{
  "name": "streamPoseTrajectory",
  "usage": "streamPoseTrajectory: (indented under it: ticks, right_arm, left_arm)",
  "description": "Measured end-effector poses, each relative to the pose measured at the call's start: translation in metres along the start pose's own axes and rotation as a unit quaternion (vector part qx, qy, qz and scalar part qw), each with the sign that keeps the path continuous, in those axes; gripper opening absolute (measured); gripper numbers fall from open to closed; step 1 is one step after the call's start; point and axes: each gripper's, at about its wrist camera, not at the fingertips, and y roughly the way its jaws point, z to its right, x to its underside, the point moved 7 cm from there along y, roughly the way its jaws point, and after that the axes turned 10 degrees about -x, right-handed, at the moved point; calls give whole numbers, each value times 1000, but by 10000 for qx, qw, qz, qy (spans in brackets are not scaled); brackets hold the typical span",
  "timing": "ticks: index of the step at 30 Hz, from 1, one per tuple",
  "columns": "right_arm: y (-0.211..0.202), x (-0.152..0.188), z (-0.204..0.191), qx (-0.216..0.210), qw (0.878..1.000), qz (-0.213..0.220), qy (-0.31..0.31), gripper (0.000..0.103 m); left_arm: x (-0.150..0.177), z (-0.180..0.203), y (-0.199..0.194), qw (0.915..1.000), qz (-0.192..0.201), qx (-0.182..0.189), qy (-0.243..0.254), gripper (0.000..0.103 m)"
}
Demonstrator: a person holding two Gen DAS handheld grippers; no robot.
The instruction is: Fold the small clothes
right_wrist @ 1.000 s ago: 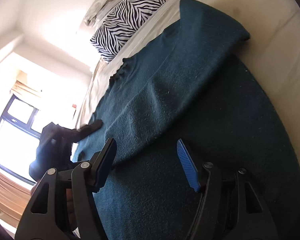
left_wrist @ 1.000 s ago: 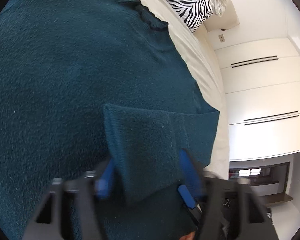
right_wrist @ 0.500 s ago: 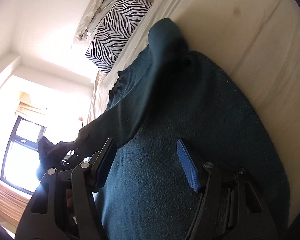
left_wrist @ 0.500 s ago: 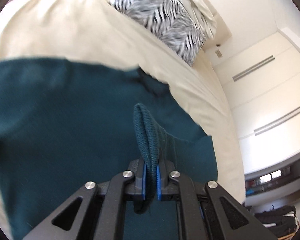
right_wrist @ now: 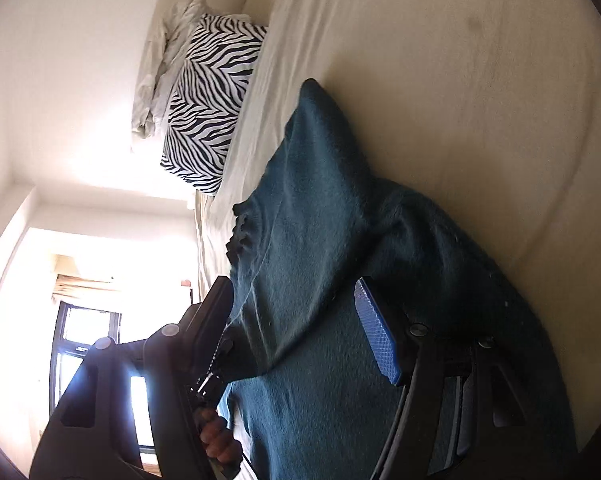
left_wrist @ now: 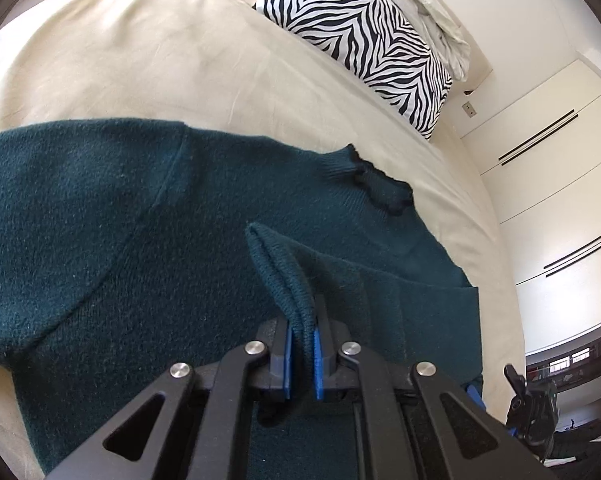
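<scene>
Fingers first: my left gripper (left_wrist: 301,354) is clamped on the ribbed cuff (left_wrist: 284,280) of the dark teal knitted sweater (left_wrist: 148,248), while my right gripper (right_wrist: 296,332) has its jaws spread apart with nothing pinched, only knit lying beneath them. That sweater is spread on the cream-sheeted bed (left_wrist: 160,52), its collar toward the head end where the zebra-striped pillow (left_wrist: 364,36) sits, one side near the bed's edge. I judge the fold barely begun: one sleeve is lifted across the body, not yet laid flat, and the other sleeve and the body folds remain. My left gripper tilts steeply down over the chest; my right is rolled sideways, angled shallowly over the hem side.
</scene>
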Motion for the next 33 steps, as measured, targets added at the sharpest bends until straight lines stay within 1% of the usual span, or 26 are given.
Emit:
streamPoseTrajectory:
  ticks: [3, 4, 6, 8, 9, 10, 12, 15, 18, 20, 21, 23, 25, 29, 31, 33]
  right_arm:
    - [-16, -20, 2, 113, 9991, 406, -26, 62]
    - [-24, -26, 4, 115, 9988, 474, 24, 62]
    - [-32, -30, 5, 48, 9991, 417, 75, 62]
    - [-39, -35, -4, 98, 9990, 401, -153, 64]
    - [-40, -38, -10, 60, 9989, 378, -265, 64]
    - [-38, -43, -17, -4, 9989, 325, -332, 64]
    - [-28, -50, -25, 3, 9991, 158, -396, 64]
    - [8, -60, -34, -14, 9975, -378, -593, 64]
    - [43, -82, -27, 95, 9972, -593, -454, 64]
    - [61, -94, -21, 106, 9970, -701, -317, 64]
    - [68, -101, -18, 157, 9971, -697, -264, 64]
    - [79, -115, -16, 130, 9977, -635, -218, 64]
    - [88, -126, -17, 117, 9977, -646, -183, 64]
    - [95, -127, -16, 39, 9969, -769, -167, 63]
    - [90, -116, -15, -46, 9955, -922, -193, 63]
    - [80, -97, -14, -144, 9942, -1053, -184, 63]
  left_arm:
    - [-3, -7, 0, 10000, 41, 50, -23, 8]
    - [-2, -10, -1, 10000, 50, 56, -20, 8]
    - [-2, -14, 3, 10000, 15, 58, -7, 9]
    - [6, -19, 7, 10000, -45, 51, 1, 9]
    - [8, -21, 9, 10000, -67, 56, -15, 12]
    - [10, -23, 11, 9999, -68, 90, -45, 13]
    - [12, -26, 12, 9998, 1, 212, -60, 14]
    - [13, -27, 12, 9996, 85, 239, 80, 14]
    - [14, -28, 15, 9992, 197, 311, 173, 15]
    - [15, -31, 17, 9986, 267, 437, 157, 16]
    - [15, -32, 18, 9982, 296, 504, 147, 16]
    - [15, -35, 20, 9974, 354, 617, 115, 15]
    - [14, -34, 21, 9969, 405, 651, 146, 15]
    - [14, -36, 22, 9962, 439, 742, 133, 15]
    - [14, -36, 21, 9959, 455, 773, 138, 15]
    - [14, -37, 20, 9958, 474, 764, 161, 15]
